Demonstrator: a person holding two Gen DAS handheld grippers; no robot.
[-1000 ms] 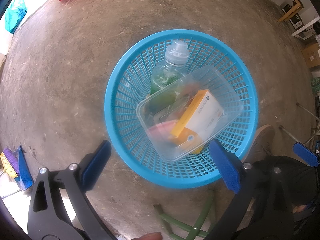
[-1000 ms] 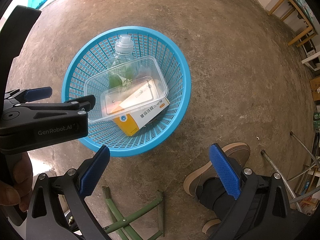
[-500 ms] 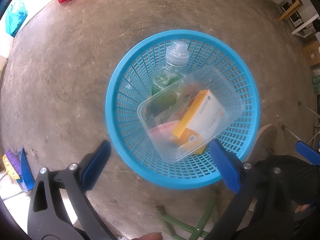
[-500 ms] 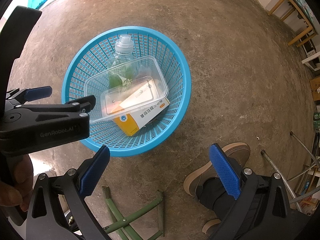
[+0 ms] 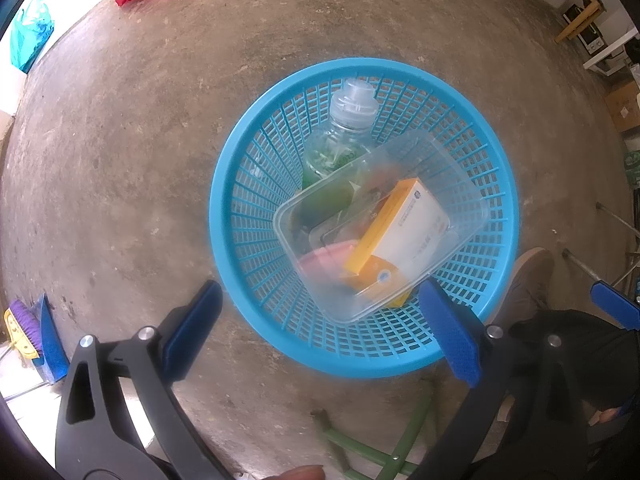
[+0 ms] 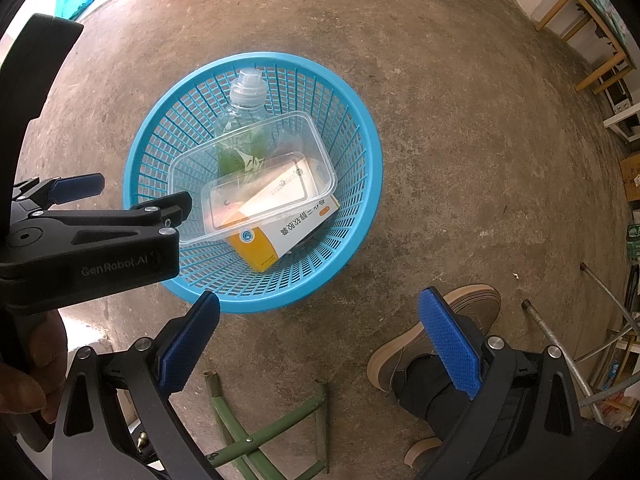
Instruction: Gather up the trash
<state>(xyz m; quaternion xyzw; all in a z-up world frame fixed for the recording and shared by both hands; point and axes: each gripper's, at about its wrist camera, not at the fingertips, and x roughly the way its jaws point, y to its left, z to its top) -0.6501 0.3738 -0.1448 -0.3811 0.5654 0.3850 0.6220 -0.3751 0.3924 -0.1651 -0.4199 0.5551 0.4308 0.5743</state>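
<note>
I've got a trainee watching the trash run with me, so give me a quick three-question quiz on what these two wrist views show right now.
1. True or false: the plastic bottle lies on the bare floor beside the blue basket.
2. Multiple choice: what lies partly under the clear plastic container? A) a tin can B) an orange and white carton C) a glass jar
3. Fill in: the jaws of the left gripper and the right gripper are both ____ and hold nothing.

Key
1. False: the bottle is inside the basket.
2. B: the orange and white carton.
3. open
</note>
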